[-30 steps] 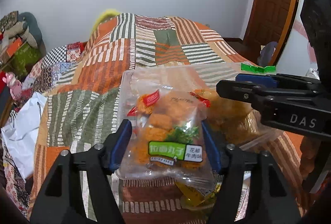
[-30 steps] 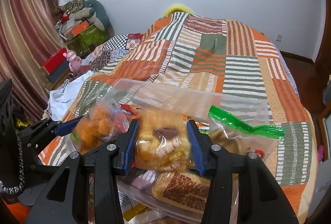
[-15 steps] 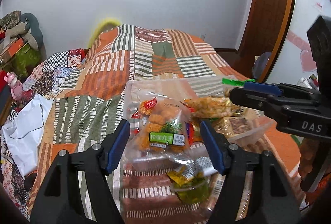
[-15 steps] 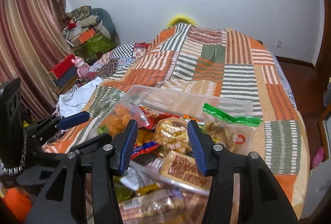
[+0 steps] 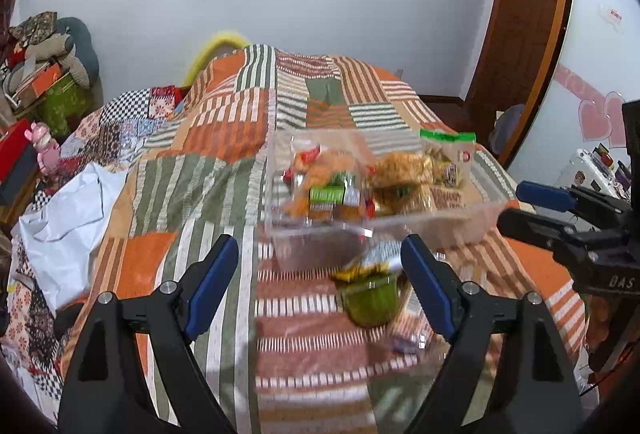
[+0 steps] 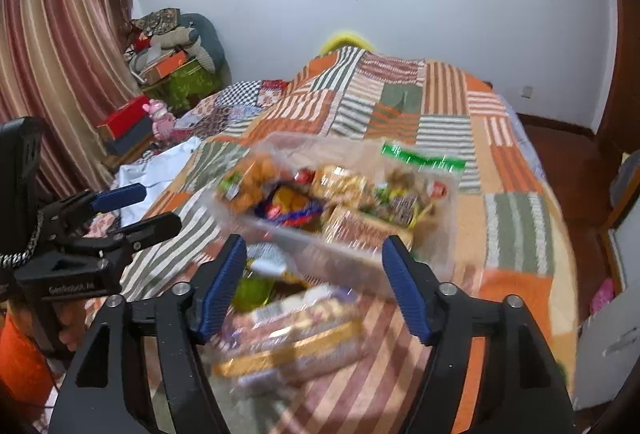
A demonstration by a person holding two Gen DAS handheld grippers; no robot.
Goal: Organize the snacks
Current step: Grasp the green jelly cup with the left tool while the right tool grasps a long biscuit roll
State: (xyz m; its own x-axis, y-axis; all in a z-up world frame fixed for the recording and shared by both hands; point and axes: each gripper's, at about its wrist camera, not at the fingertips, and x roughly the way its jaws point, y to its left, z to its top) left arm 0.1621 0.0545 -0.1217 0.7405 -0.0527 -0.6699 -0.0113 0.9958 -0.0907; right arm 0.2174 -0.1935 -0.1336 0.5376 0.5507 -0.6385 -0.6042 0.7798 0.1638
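A clear plastic bin (image 5: 440, 230) (image 6: 448, 234) sits on the patchwork bedspread and holds several snack packs. Among them are an orange nugget pack with a green label (image 5: 328, 189) (image 6: 256, 177) and a green-zip bag (image 5: 448, 137) (image 6: 420, 157). Loose in front of the bin lie a green jelly cup (image 5: 370, 298) (image 6: 252, 290) and a long pack of brown cakes (image 6: 296, 334). My left gripper (image 5: 320, 274) hangs short of the bin, its jaws opening with nothing held. My right gripper (image 6: 314, 286) hovers over the cake pack, its jaws also opening and empty.
A white cloth (image 5: 68, 218) lies at the bed's left edge. Beyond it are boxes and a pink toy (image 6: 160, 117) by the curtain. A wooden door (image 5: 520, 33) stands at the right. Striped bedspread (image 5: 208, 125) stretches behind the bin.
Both grippers let go of the snack packs they held over the bin, opened wider and drew back toward me. The packs now lie in the bin.
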